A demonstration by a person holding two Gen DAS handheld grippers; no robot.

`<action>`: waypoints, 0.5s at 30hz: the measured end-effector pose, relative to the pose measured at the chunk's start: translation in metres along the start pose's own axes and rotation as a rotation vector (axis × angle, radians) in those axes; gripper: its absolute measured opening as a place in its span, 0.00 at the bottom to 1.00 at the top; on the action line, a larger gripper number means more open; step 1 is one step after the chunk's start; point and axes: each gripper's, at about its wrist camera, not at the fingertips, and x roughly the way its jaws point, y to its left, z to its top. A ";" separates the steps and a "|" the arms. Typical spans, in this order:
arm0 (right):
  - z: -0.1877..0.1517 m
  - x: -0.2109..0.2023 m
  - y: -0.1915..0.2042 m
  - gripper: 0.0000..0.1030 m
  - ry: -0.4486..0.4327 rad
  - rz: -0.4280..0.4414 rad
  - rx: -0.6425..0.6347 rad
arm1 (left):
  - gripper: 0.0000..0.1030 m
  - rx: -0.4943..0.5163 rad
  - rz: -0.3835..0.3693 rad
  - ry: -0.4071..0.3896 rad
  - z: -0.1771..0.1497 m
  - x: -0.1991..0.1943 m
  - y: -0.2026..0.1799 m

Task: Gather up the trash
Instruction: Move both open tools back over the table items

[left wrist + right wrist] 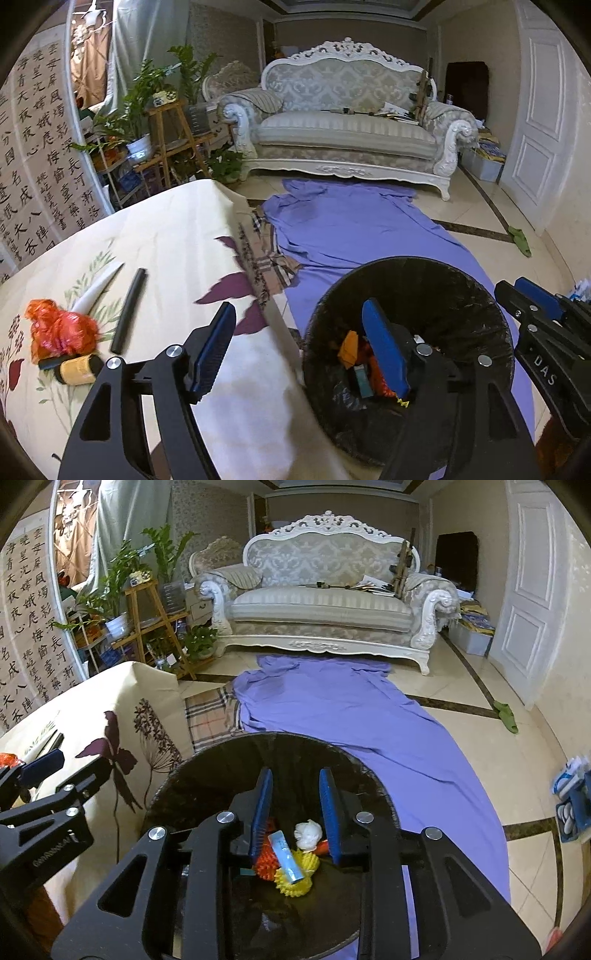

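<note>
A black trash bin [461, 295] lined with a dark bag stands on the floor beside the table; it also shows in the right wrist view [207, 768]. Inside lie a white crumpled wad [308, 834], a grey-blue wrapper [286, 858], and orange and yellow mesh pieces [295, 886]. My right gripper [295, 808] is open and empty above the bin's mouth. My left gripper [299, 350] is open and empty, straddling the table edge and bin rim. On the table [166, 229] lie an orange plastic bag [59, 328], a yellow roll [77, 371], a black tube [129, 310] and a white horn-shaped piece [98, 288].
A purple sheet [351, 229] and a plaid cloth [208, 716] cover the floor before a white sofa [347, 122]. Plant stands [166, 122] are at the left. A green slipper [521, 240] lies near the door. A blue box [572, 805] is at the right.
</note>
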 end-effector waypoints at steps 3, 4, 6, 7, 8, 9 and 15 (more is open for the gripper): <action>-0.001 -0.003 0.010 0.31 0.000 0.021 -0.013 | 0.67 -0.016 0.013 -0.002 -0.003 -0.008 0.010; -0.001 -0.004 0.014 0.32 -0.001 0.028 -0.019 | 0.67 -0.021 0.019 -0.003 -0.005 -0.011 0.014; -0.001 -0.006 0.027 0.32 -0.001 0.051 -0.038 | 0.68 -0.030 0.034 -0.009 -0.007 -0.017 0.022; -0.001 -0.007 0.032 0.32 -0.001 0.059 -0.045 | 0.68 -0.030 0.041 -0.014 -0.008 -0.019 0.027; -0.001 -0.008 0.039 0.32 -0.002 0.073 -0.055 | 0.68 -0.037 0.051 -0.017 -0.010 -0.023 0.033; -0.001 -0.010 0.046 0.32 -0.002 0.087 -0.066 | 0.68 -0.048 0.066 -0.019 -0.013 -0.027 0.041; -0.002 -0.014 0.093 0.33 -0.001 0.166 -0.139 | 0.68 -0.117 0.145 -0.003 -0.028 -0.040 0.089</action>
